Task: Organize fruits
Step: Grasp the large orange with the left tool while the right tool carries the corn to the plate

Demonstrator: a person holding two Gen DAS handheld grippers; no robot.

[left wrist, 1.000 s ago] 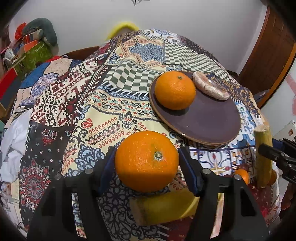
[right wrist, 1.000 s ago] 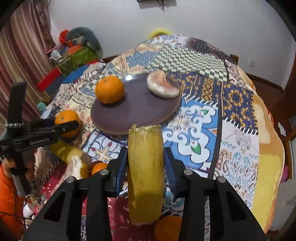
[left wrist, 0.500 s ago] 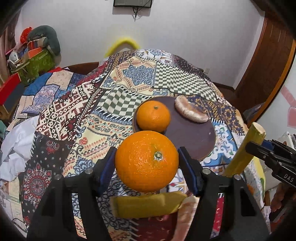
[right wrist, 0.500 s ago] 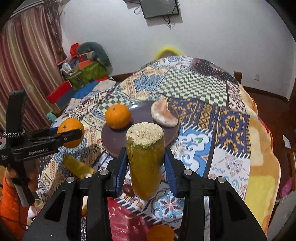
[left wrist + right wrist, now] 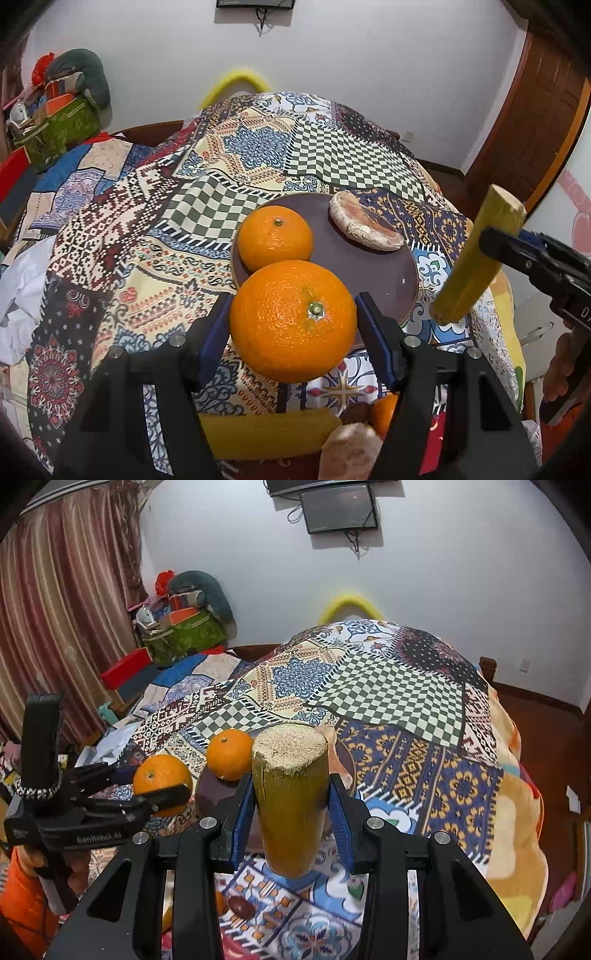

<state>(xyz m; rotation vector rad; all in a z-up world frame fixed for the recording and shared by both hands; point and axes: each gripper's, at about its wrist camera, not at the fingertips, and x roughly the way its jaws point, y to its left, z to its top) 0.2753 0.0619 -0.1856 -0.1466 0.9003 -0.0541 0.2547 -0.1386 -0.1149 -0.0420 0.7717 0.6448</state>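
Left wrist view: the left gripper point(image 5: 293, 325) pinches a large orange point(image 5: 293, 321) between its blue fingers point(image 5: 212, 339), held above the patchwork quilt point(image 5: 147, 229) near the brown plate point(image 5: 373, 273). On that plate sit a smaller orange point(image 5: 275, 238) and a pale flat fruit point(image 5: 365, 225). The right gripper point(image 5: 291, 812) clamps a yellow-green sugarcane piece point(image 5: 290, 797), its cut end facing up, beside the plate.

Patchwork-covered bed point(image 5: 155, 236) under a brown plate point(image 5: 391, 280)
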